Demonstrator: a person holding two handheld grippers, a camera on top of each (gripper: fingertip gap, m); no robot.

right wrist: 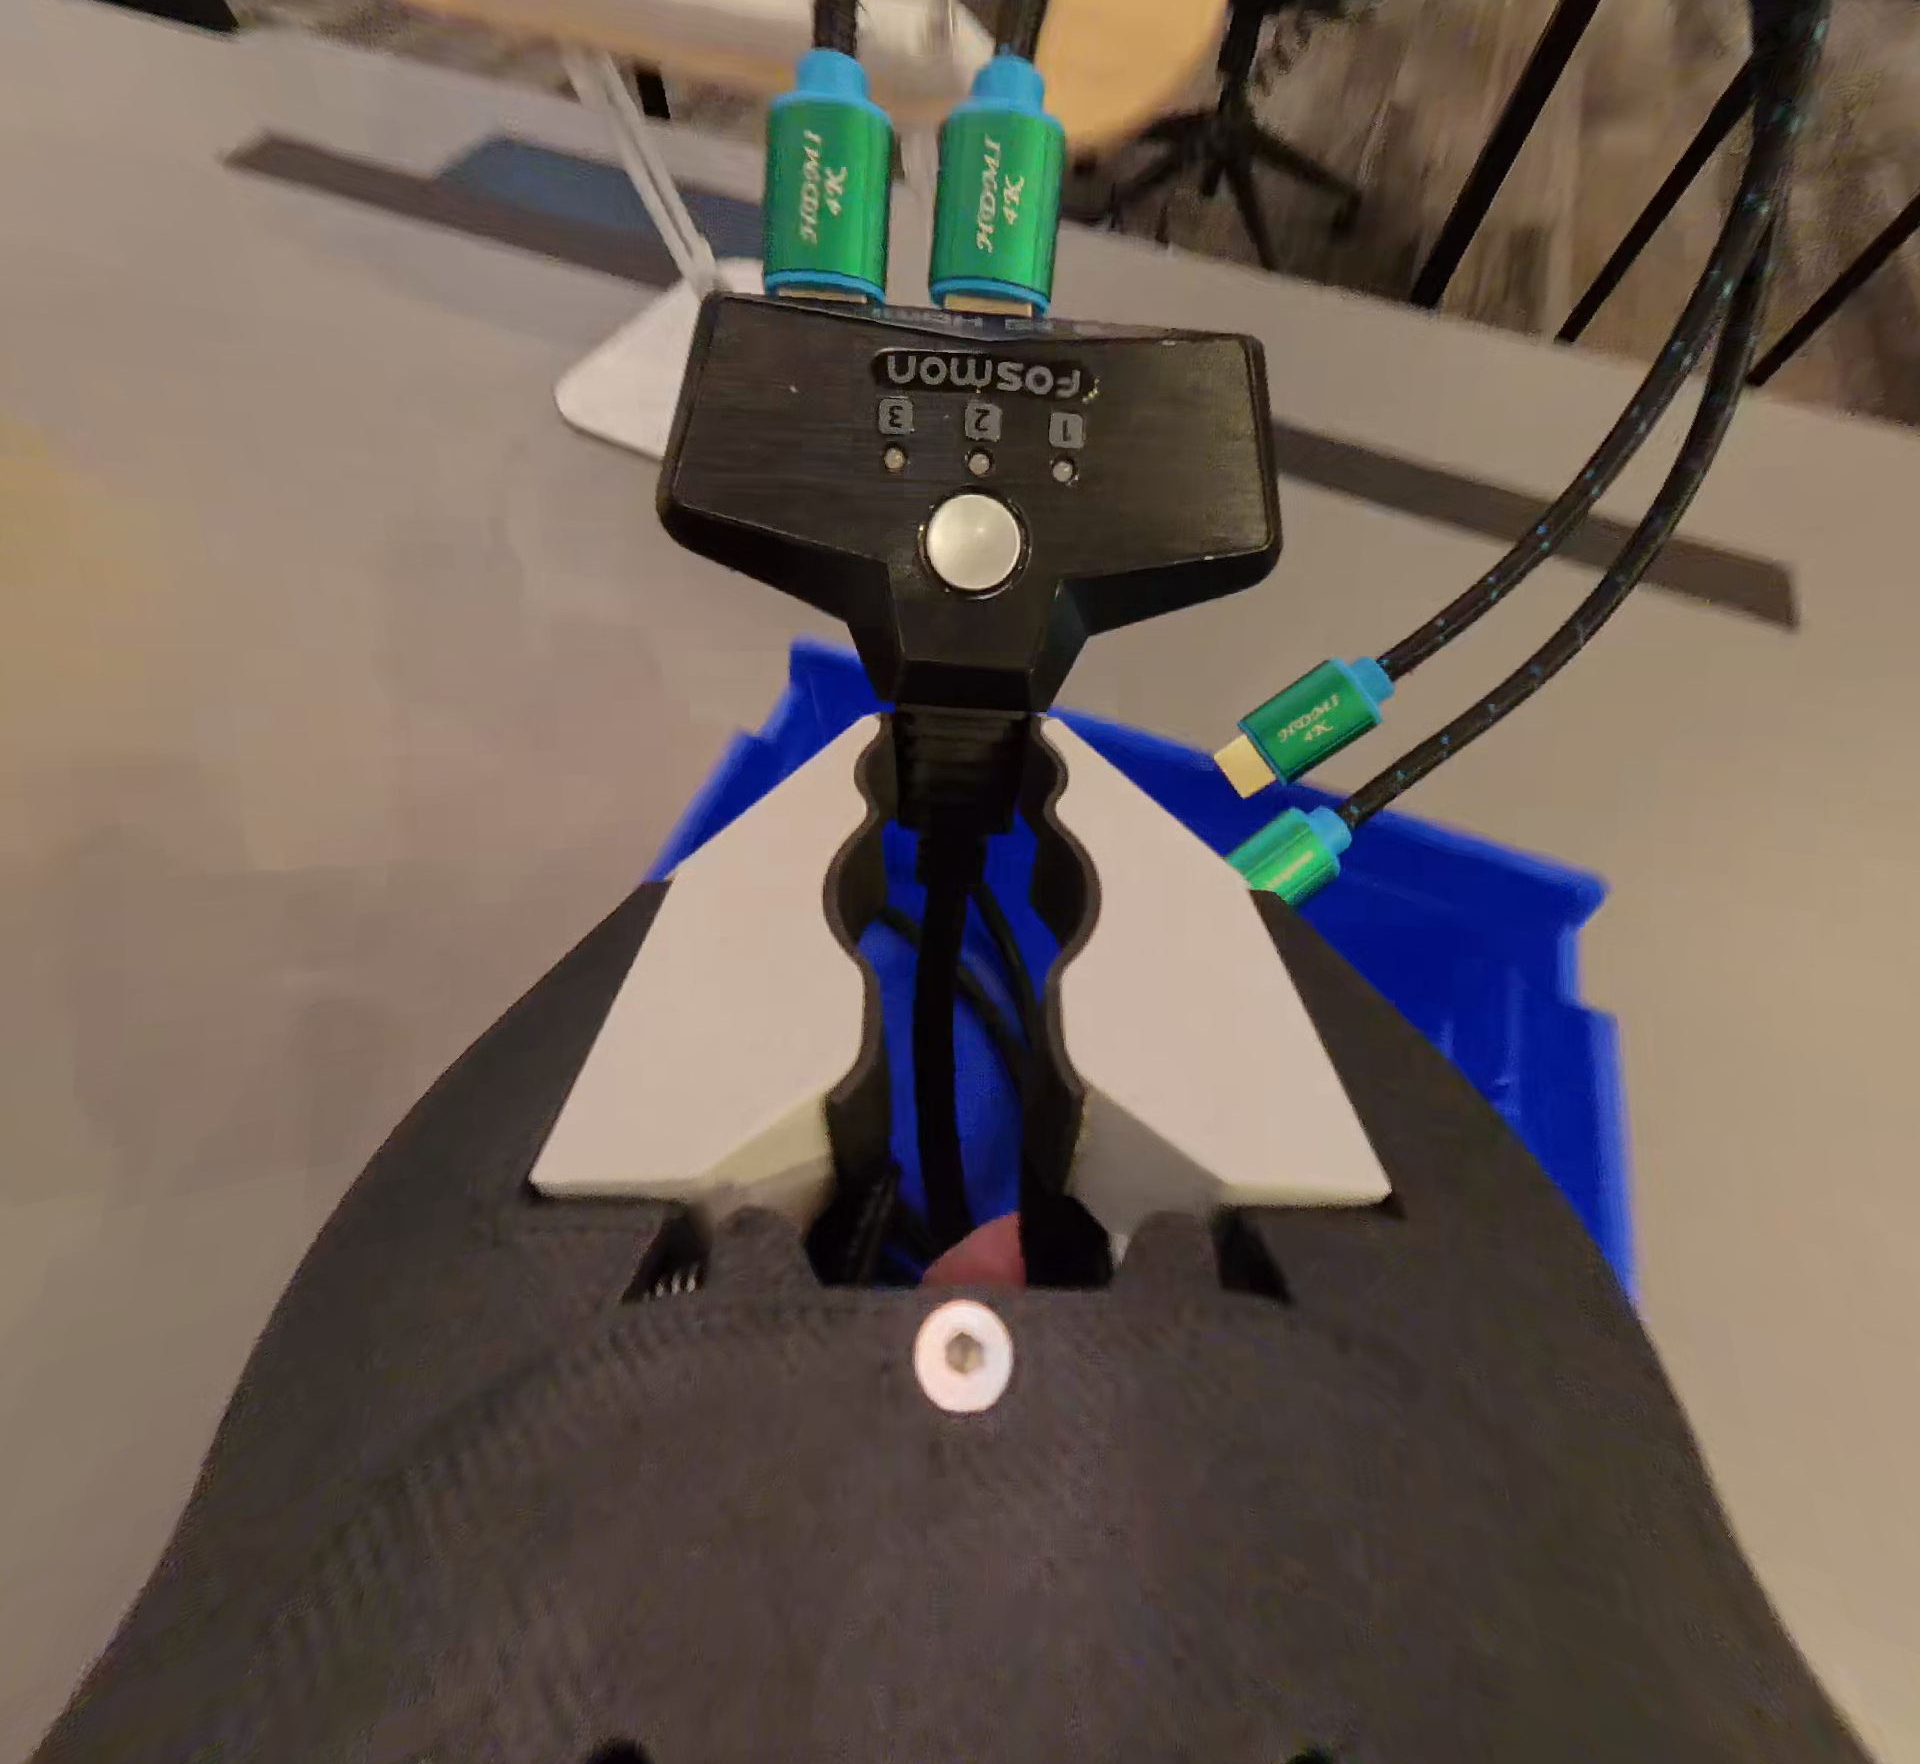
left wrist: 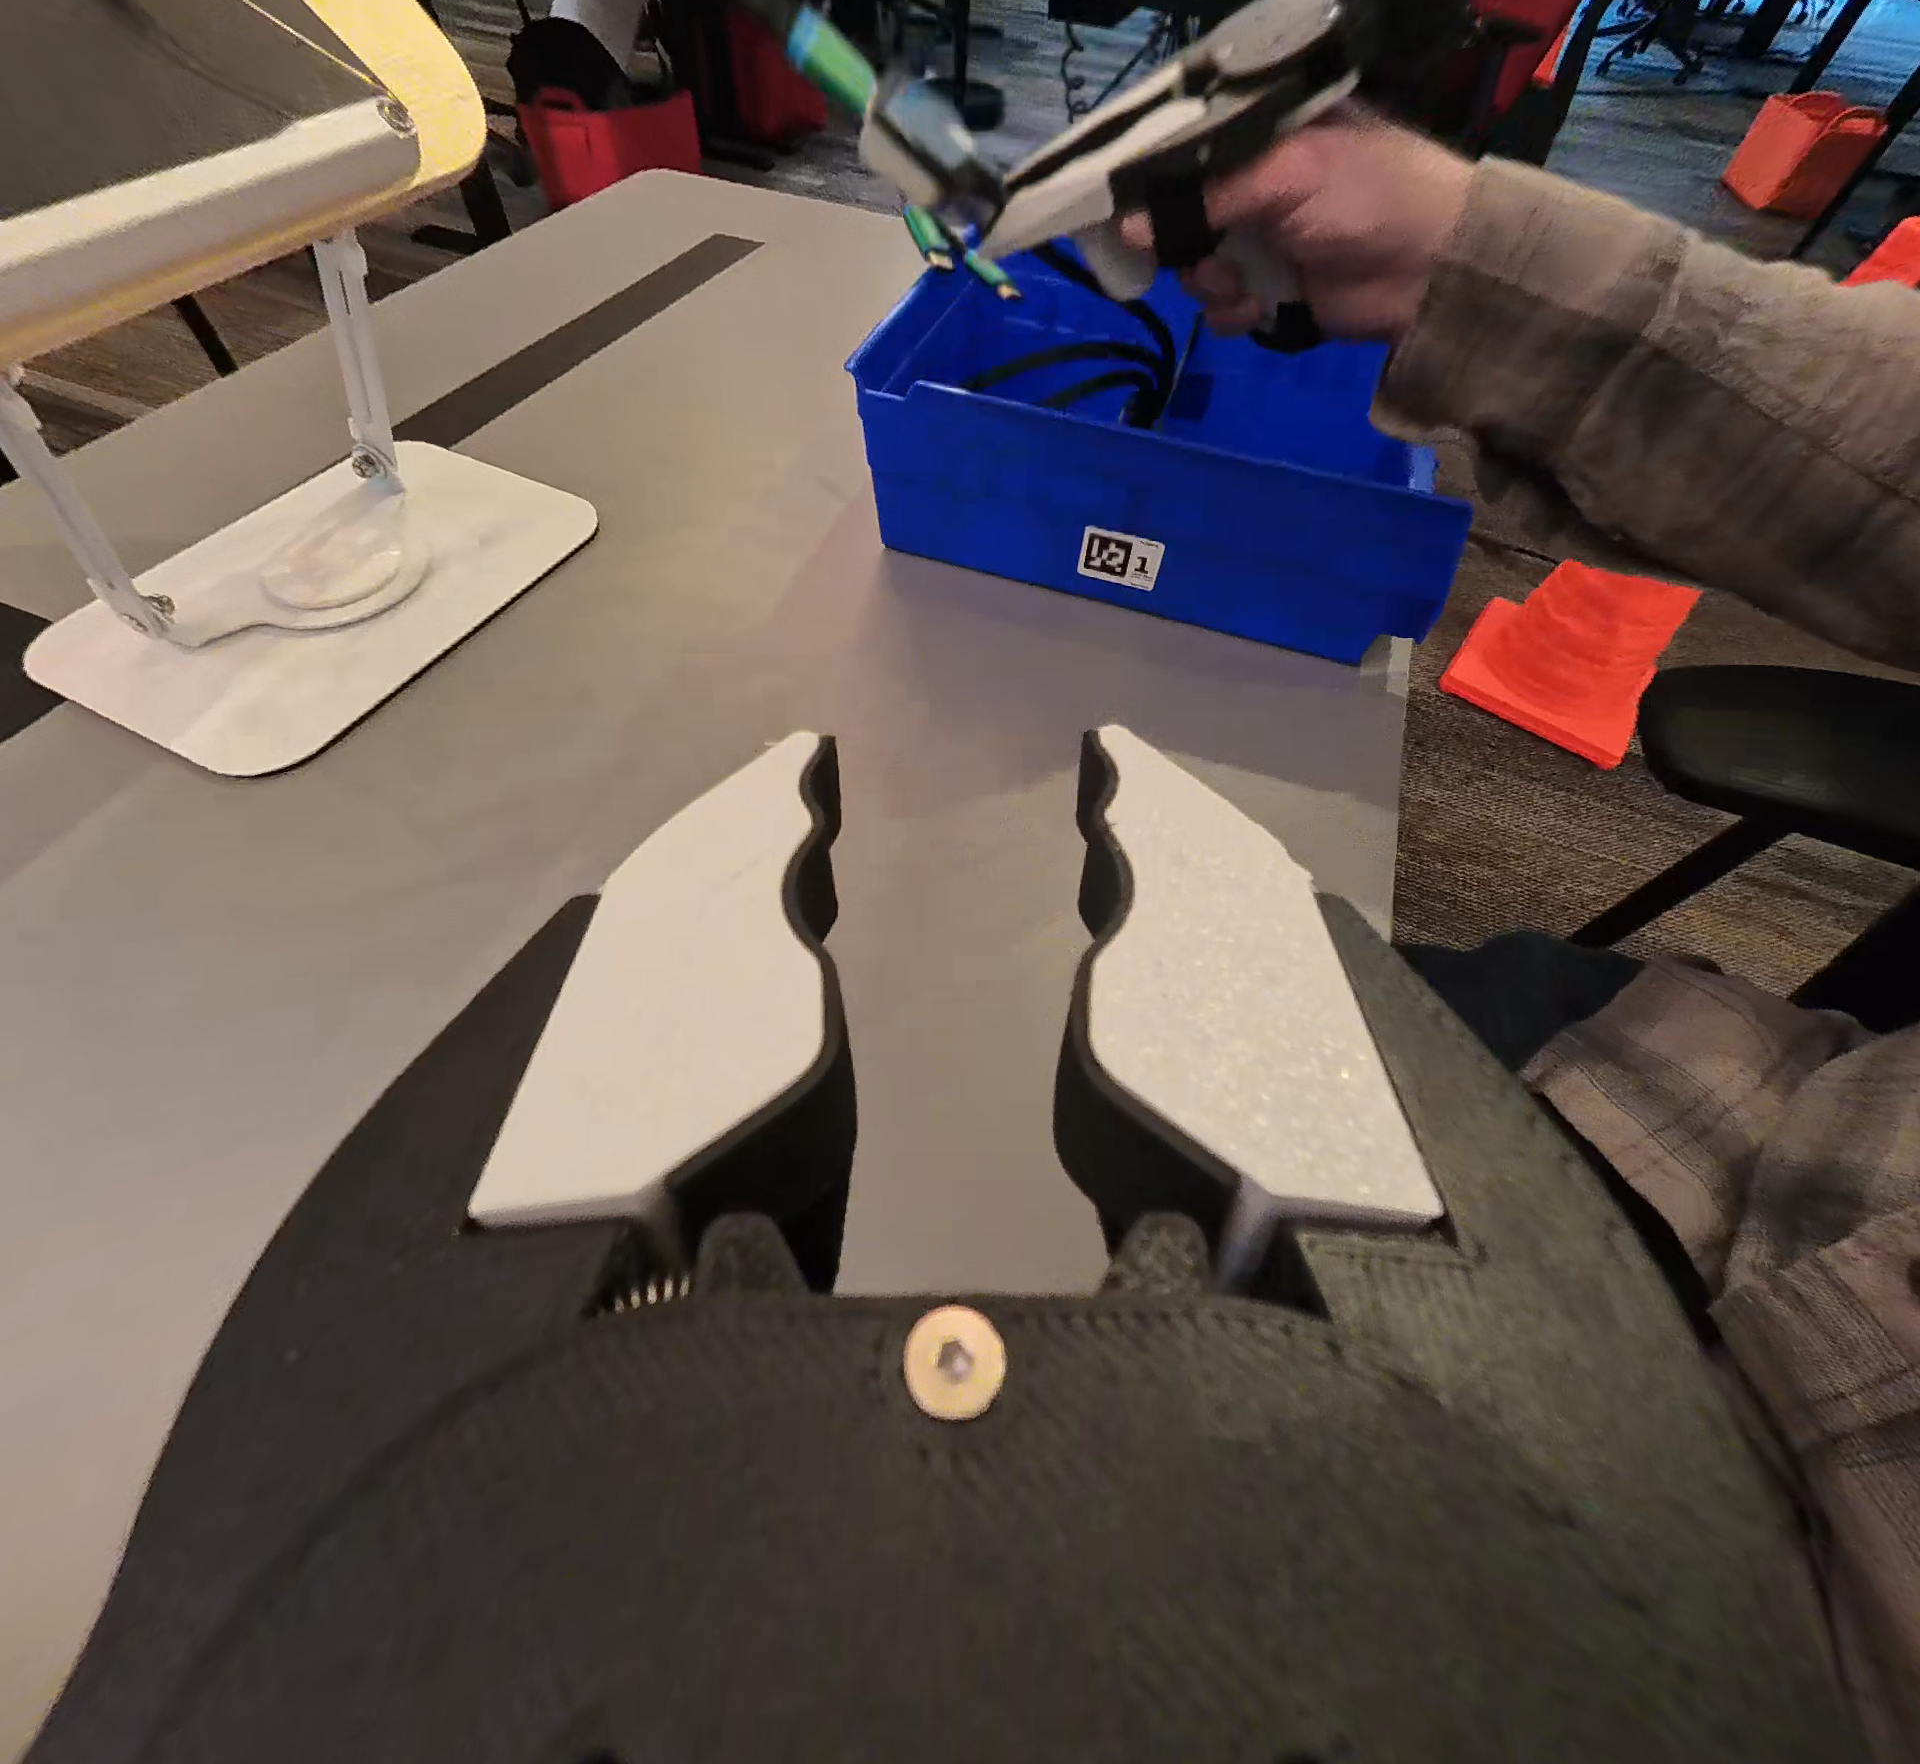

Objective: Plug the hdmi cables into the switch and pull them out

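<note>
My right gripper (right wrist: 961, 727) is shut on the neck of a black HDMI switch (right wrist: 966, 457) and holds it in the air above the blue bin (right wrist: 1455, 966). Two green HDMI plugs (right wrist: 826, 187) (right wrist: 997, 202) sit in the switch's far ports. The free ends of those cables, two more green plugs (right wrist: 1304, 727) (right wrist: 1288, 857), hang at the right. In the left wrist view the right gripper (left wrist: 997, 197) holds the switch (left wrist: 920, 145) above the bin (left wrist: 1143, 509), with loose plugs (left wrist: 992, 275) dangling. My left gripper (left wrist: 956, 810) is open and empty over the grey table (left wrist: 675, 623).
A white laptop stand (left wrist: 312, 592) with a tilted board stands at the table's left. Black cables lie in the bin. The table's right edge is near the bin. Orange and red bags (left wrist: 1569, 665) sit on the floor; a black chair (left wrist: 1787, 758) is at right.
</note>
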